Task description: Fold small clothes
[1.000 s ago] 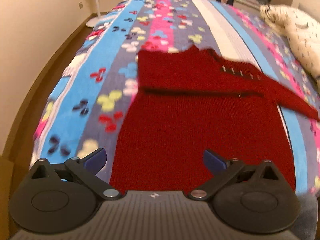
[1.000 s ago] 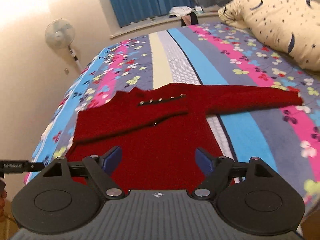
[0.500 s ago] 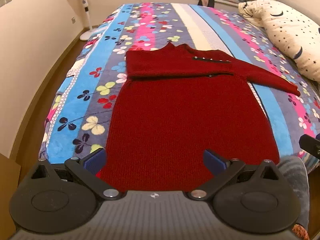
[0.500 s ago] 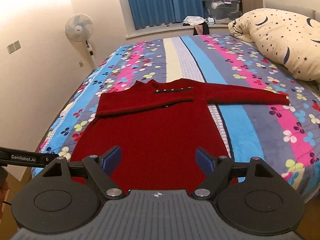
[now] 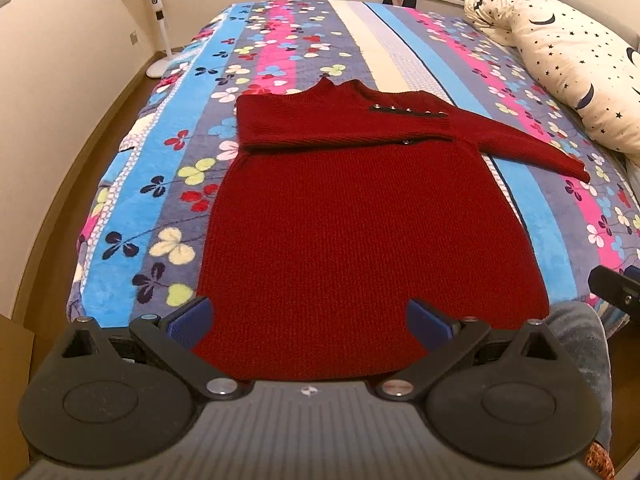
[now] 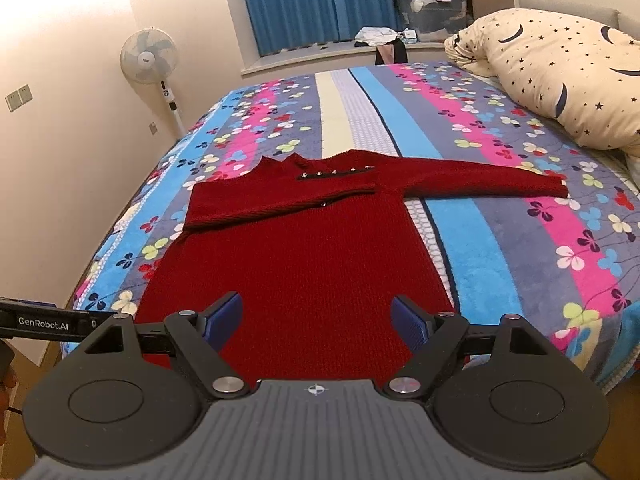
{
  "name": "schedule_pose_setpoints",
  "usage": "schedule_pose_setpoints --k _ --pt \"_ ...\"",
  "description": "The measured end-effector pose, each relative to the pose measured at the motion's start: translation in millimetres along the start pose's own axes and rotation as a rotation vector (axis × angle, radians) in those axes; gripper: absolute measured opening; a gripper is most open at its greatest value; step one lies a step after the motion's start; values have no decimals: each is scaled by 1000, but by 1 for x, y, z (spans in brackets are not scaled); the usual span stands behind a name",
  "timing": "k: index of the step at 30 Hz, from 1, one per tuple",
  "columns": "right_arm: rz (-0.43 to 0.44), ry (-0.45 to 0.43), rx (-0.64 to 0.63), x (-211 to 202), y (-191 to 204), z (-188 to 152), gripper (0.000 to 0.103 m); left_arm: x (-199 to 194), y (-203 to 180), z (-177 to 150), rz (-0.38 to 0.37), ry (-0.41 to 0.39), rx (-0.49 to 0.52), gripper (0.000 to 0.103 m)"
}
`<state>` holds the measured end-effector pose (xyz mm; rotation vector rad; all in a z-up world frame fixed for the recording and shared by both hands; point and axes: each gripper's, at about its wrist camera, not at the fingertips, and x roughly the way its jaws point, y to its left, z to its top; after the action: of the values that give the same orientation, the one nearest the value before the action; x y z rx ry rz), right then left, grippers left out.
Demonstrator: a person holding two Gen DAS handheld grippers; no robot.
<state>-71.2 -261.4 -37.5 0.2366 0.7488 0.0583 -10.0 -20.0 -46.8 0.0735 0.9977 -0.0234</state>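
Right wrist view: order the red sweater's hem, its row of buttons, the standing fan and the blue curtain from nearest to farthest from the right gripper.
1. Red sweater's hem, just beyond the right gripper.
2. Row of buttons, mid-bed at the shoulder.
3. Standing fan, left, on the floor past the bed.
4. Blue curtain, on the back wall.

I've pulled both hands back w/ my open grippers, so more of the red knit sweater shows toward 6 o'clock.

Open bedspread around sweater; bulky pillow far right.
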Motion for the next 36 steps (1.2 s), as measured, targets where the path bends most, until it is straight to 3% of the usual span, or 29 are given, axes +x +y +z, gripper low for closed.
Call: schedule_pose_setpoints --k 17,26,29,36 --pt "-7 48 42 23 -16 8 83 24 -3 7 16 52 -5 103" --pt "-16 50 125 43 -42 11 83 43 -9 22 32 91 0 103" --pt "-8 7 199 52 -65 18 83 54 -13 32 38 115 3 103" --pt "-13 -105 507 120 -180 53 83 84 -18 63 76 162 -7 103"
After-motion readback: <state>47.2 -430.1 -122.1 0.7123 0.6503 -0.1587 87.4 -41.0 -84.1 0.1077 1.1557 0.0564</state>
